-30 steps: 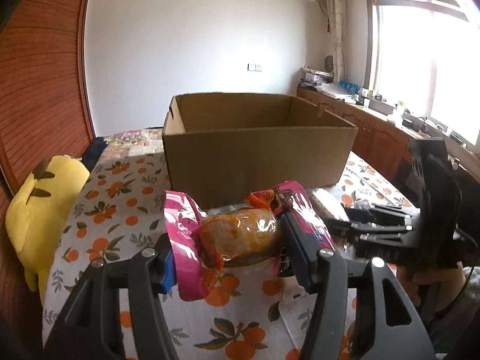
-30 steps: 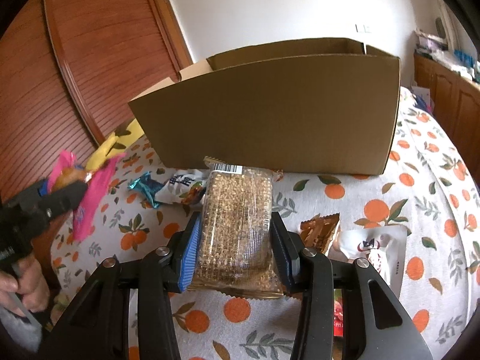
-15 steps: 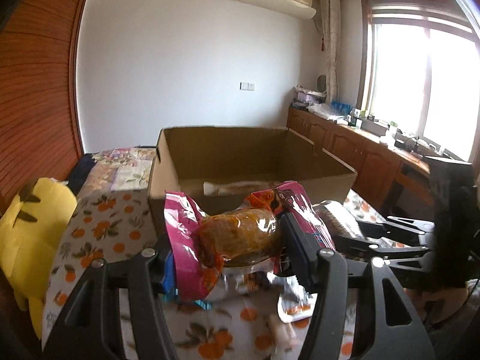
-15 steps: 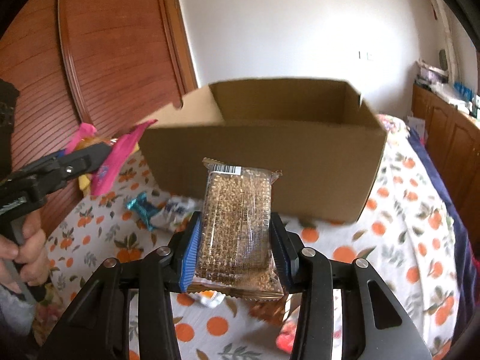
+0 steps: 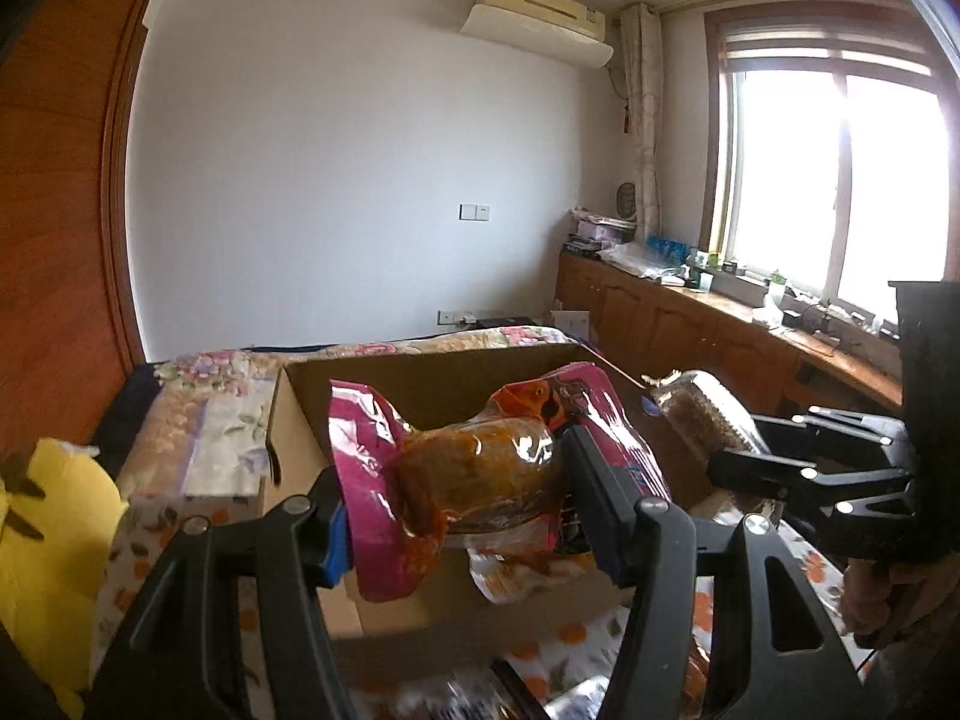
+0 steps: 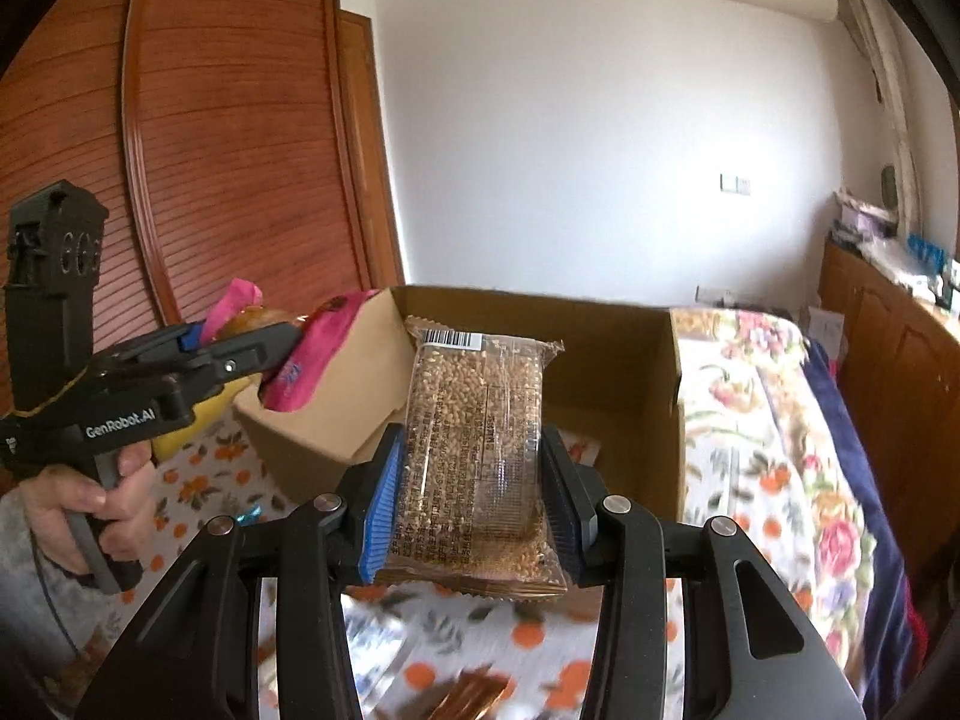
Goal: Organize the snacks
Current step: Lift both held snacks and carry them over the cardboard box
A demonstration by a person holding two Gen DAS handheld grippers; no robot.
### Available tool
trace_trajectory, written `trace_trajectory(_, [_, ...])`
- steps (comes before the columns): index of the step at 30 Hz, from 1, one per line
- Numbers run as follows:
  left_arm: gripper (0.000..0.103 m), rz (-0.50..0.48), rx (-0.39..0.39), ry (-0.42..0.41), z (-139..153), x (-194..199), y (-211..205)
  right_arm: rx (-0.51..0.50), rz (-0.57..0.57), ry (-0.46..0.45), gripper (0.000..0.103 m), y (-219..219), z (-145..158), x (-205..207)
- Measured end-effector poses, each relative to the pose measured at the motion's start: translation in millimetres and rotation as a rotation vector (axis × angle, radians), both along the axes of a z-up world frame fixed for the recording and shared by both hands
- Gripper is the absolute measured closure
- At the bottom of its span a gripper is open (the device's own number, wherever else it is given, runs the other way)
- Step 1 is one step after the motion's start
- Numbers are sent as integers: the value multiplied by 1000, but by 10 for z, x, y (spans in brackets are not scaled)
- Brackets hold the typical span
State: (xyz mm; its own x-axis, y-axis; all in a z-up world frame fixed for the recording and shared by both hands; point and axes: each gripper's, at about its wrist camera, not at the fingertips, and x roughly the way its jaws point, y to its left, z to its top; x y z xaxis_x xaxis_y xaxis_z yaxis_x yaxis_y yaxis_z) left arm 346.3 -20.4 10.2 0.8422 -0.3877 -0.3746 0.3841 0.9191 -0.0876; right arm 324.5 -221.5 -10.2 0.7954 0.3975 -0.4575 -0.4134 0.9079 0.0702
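My left gripper (image 5: pixel 462 492) is shut on a pink snack pack with an orange-brown bun inside (image 5: pixel 480 474), held above the near edge of an open cardboard box (image 5: pixel 300 420). My right gripper (image 6: pixel 474 492) is shut on a clear-wrapped grain bar pack (image 6: pixel 477 438), raised over the box's (image 6: pixel 618 372) front wall. In the left wrist view the right gripper (image 5: pixel 714 438) comes in from the right with the grain bar (image 5: pixel 702 414). In the right wrist view the left gripper (image 6: pixel 264 342) comes in from the left with the pink pack (image 6: pixel 312 360). The box floor is mostly hidden.
The box stands on a cloth printed with oranges (image 6: pixel 528 636); several loose snack packets (image 6: pixel 474 690) lie blurred on it near me. A yellow plush toy (image 5: pixel 54 546) sits left of the box. A wooden cabinet (image 5: pixel 720 330) runs under the window; a wood wardrobe (image 6: pixel 228 150) stands on the left.
Both grippers have risen and moved toward the box with their packs. The view now looks over the box's rim into it, where before it faced the outer front wall.
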Motion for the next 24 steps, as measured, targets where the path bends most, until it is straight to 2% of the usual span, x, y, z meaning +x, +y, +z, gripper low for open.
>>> trace_trajectory(9, [43,18,18,31,-199,358,-48,-78,2,0,60,99,-100,493])
trace_trajectory(24, [40,20,39,97,-424,485,-119,-170,-16,49,60,314,-376,778])
